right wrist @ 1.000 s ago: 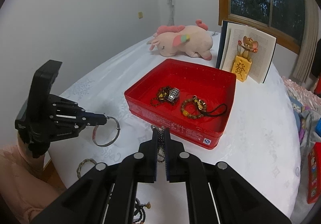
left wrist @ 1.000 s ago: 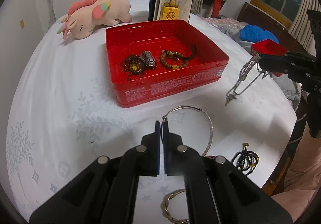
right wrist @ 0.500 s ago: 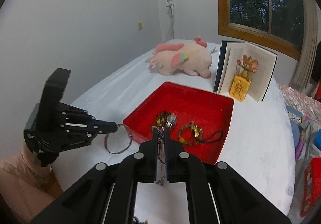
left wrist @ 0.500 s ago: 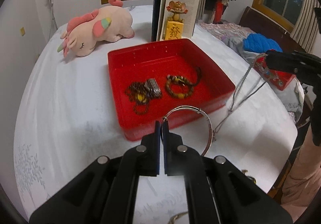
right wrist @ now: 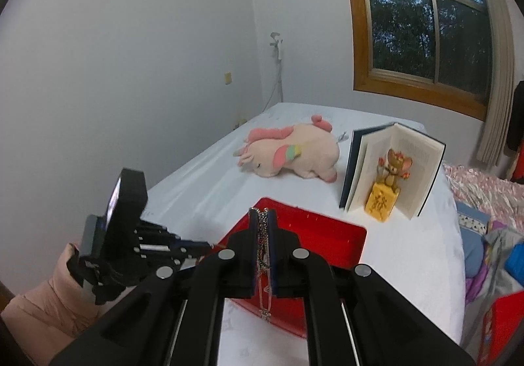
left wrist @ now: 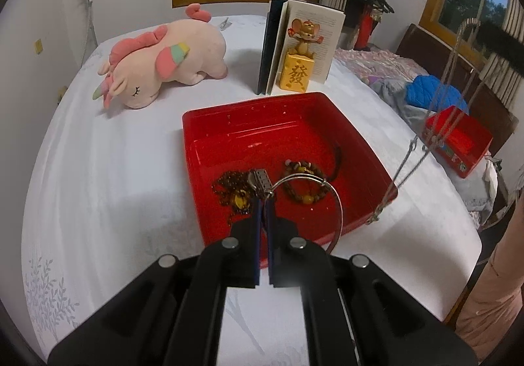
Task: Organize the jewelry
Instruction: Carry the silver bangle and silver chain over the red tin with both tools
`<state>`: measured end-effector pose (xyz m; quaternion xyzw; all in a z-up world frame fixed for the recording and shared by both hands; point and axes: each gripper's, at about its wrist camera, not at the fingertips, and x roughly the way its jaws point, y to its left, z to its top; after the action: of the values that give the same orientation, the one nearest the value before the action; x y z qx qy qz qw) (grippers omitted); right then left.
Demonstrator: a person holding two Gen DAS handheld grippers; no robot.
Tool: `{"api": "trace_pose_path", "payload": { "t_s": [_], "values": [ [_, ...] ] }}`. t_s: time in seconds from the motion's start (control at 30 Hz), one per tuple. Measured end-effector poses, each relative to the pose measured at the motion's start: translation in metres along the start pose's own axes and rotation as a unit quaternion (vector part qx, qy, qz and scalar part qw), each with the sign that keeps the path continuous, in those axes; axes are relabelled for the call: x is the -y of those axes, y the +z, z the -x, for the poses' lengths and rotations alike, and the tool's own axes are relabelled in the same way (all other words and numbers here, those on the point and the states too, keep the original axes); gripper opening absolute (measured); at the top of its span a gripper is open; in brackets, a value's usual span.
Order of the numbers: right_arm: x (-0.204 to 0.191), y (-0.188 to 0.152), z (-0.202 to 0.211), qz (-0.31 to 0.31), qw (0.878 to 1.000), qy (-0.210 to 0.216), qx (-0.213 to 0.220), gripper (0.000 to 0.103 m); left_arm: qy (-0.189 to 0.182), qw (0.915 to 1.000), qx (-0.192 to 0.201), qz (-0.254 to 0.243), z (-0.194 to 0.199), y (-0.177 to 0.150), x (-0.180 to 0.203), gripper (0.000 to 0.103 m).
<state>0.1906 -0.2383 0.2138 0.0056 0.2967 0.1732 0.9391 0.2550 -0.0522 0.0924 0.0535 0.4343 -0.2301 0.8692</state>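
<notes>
the left tongs [left wrist: 263, 202] are clamped on a silver bangle [left wrist: 339, 202], held above the near part of the red box [left wrist: 229, 123] on the white bench [left wrist: 98, 169]. the right tongs [right wrist: 263, 218] pinch a silver chain necklace [right wrist: 264, 287], which dangles beside the box's right edge. beaded bracelets [left wrist: 304, 189] lie inside the box.

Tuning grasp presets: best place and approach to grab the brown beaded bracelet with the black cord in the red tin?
Grip the brown beaded bracelet across its bead ring at the near arc, coming straight down from above. It lies flat on the floor of the red tin, whose walls likely block side approaches. The thin black cord looks likelier to slip.
</notes>
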Motion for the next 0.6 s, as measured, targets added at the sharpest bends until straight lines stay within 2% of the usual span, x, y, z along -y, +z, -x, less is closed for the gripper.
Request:
{"api": "trace_pose_path", "payload": {
  "t_s": [0.27, 0.6],
  "values": [
    [0.020, 0.016, -0.023, -0.013, 1.000, 0.005, -0.010, 0.005, 0.005, 0.9998, -0.015, 0.009, -0.019, 0.016, -0.007, 0.002],
    [0.054, -0.019, -0.096, -0.061, 0.995, 0.014, -0.078, 0.006, 0.021, 0.9978, -0.047, 0.042, -0.061, 0.042, -0.024, 0.002]
  ]
}}
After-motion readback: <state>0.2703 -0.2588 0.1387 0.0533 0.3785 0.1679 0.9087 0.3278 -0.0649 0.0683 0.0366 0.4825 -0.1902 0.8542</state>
